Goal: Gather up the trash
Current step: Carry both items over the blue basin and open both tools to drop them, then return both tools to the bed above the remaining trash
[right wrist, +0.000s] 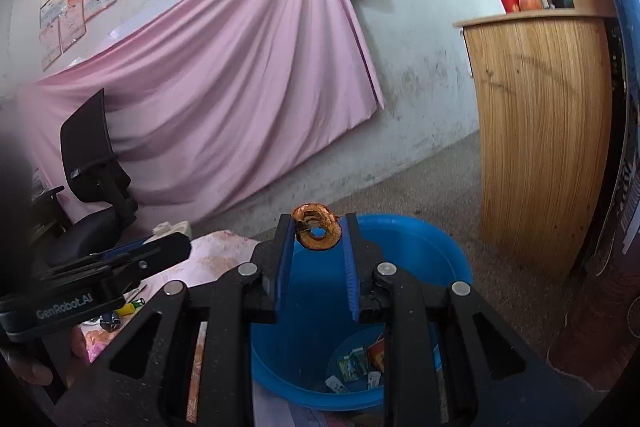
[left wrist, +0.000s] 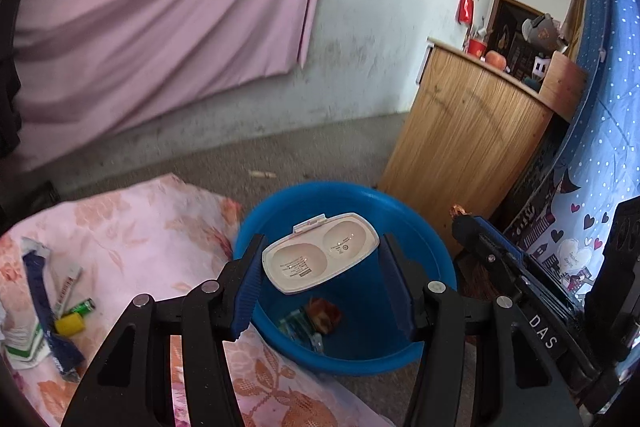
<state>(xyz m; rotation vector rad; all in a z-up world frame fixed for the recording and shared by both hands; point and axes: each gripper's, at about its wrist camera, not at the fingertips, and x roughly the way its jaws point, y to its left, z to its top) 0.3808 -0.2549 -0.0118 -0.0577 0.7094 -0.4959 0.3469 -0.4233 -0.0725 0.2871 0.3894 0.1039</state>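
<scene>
Peel ring [right wrist: 317, 231] betw. right gripper [right wrist: 318, 227] tips

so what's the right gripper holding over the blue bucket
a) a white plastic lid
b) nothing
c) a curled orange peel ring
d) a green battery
c: a curled orange peel ring sits pinched at the tips of the right gripper, above the blue bucket.

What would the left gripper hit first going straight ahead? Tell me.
Probably the blue bucket: the left gripper, shut on the white plastic case, points down into its mouth, so its inner wall or bottom trash comes first. Depth is unclear.
</scene>
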